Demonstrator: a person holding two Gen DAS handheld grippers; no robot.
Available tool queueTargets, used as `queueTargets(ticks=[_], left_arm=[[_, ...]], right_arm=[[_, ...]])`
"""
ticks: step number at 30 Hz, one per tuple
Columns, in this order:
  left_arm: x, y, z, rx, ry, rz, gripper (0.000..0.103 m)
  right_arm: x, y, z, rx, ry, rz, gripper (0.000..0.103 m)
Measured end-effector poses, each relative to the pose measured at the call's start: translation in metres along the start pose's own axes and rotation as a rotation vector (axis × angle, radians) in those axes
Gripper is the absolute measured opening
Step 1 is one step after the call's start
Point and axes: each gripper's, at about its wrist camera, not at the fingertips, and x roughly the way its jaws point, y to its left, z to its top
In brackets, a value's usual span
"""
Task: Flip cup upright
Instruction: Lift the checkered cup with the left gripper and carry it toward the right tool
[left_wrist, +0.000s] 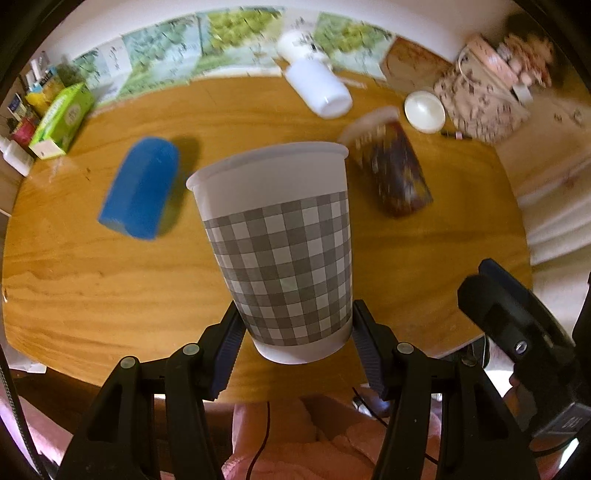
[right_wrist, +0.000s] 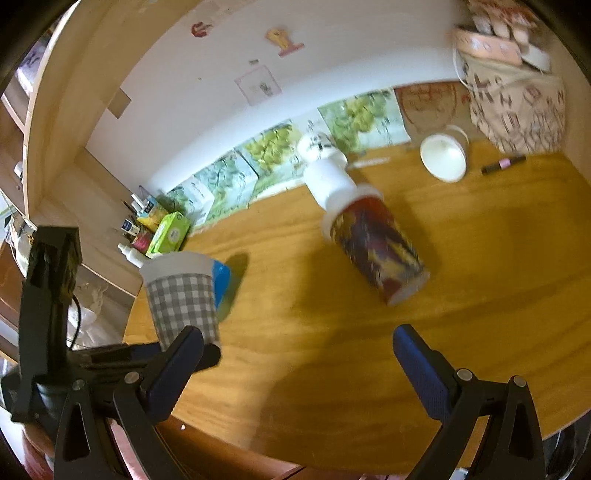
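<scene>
My left gripper is shut on a grey-and-white checked paper cup near its base and holds it above the wooden table, rim up and away, tilted slightly. The same cup shows at the left of the right wrist view. My right gripper is open and empty above the table's near edge. A dark patterned cup lies on its side ahead of it; it also shows in the left wrist view. A blue cup lies on its side at the left.
A white cup lies on its side at the back, and a small white cup lies on its side at the back right. A patterned bag stands far right, a green box far left. A pen lies near the bag.
</scene>
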Motion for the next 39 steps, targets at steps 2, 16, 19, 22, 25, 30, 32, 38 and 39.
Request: queueTargets(ticks=[2, 16, 19, 22, 25, 30, 32, 38, 39], left_arm=[[0.007, -0.005, -0.008, 0.012, 0.023, -0.004, 0.061], [0.052, -0.024, -0.041, 0.065, 0.170, -0.026, 0.061], [0.056, -0.026, -0.043, 0.079, 0.183, -0.024, 0.061], [0.060, -0.028, -0.042, 0.089, 0.195, -0.023, 0.061], [0.063, -0.030, -0.042, 0.090, 0.208, -0.031, 0.062], [0.067, -0.032, -0.035, 0.088, 0.215, -0.050, 0.062], [0.067, -0.029, -0.033, 0.085, 0.214, -0.067, 0.062], [0.068, -0.030, -0.032, 0.071, 0.229, -0.089, 0.062], [0.067, -0.030, -0.032, 0.068, 0.233, -0.096, 0.062]], right_arm=[[0.000, -0.008, -0.008, 0.027, 0.026, 0.002, 0.103], [0.003, -0.050, -0.038, 0.216, 0.166, 0.032, 0.103], [0.005, -0.054, -0.041, 0.240, 0.186, 0.032, 0.103], [0.006, -0.053, -0.042, 0.236, 0.195, 0.028, 0.103], [0.009, -0.052, -0.043, 0.232, 0.207, 0.032, 0.103], [0.015, -0.051, -0.045, 0.240, 0.232, 0.041, 0.103], [0.018, -0.052, -0.046, 0.247, 0.241, 0.045, 0.103], [0.026, -0.054, -0.046, 0.270, 0.269, 0.058, 0.103], [0.027, -0.055, -0.046, 0.273, 0.274, 0.060, 0.103]])
